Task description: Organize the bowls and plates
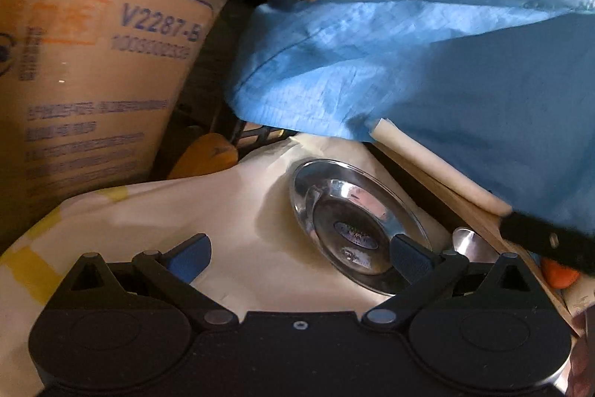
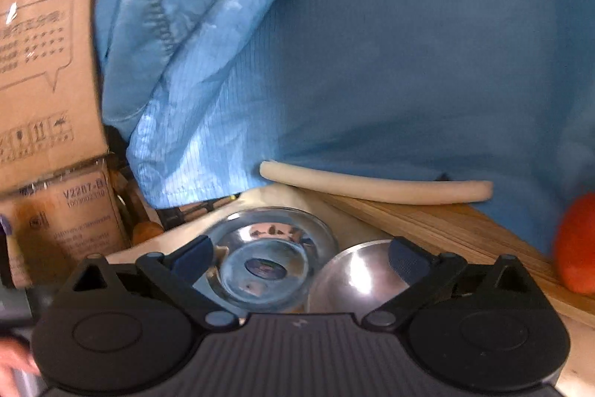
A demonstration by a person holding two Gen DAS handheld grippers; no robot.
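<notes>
Both my grippers are spread wide with nothing between the pads. My left gripper (image 1: pixel 299 257) hangs over the cream cloth (image 1: pixel 238 233) that covers the table, and my right gripper (image 2: pixel 299 257) looks down on the same patch.

The steel plate (image 1: pixel 357 222) lies right side up on the cloth, near its far edge, a small sticker at its centre. Just beside it, toward the wooden board (image 2: pixel 446 222), a steel bowl (image 2: pixel 357 276) sits upside down, its rounded back showing; I cannot tell whether its rim touches the plate. Behind them hang a blue garment (image 2: pixel 372 62) and stacked cardboard boxes (image 1: pixel 93 80). An orange fruit (image 2: pixel 576 244) rests on the board at the right.

Both pieces look thin, stiff, light and slick. I judge the plate's flat rim the only good hold: pinch it across the edge. The bowl's dome would slide out of my pads, so I would go for its lip.
</notes>
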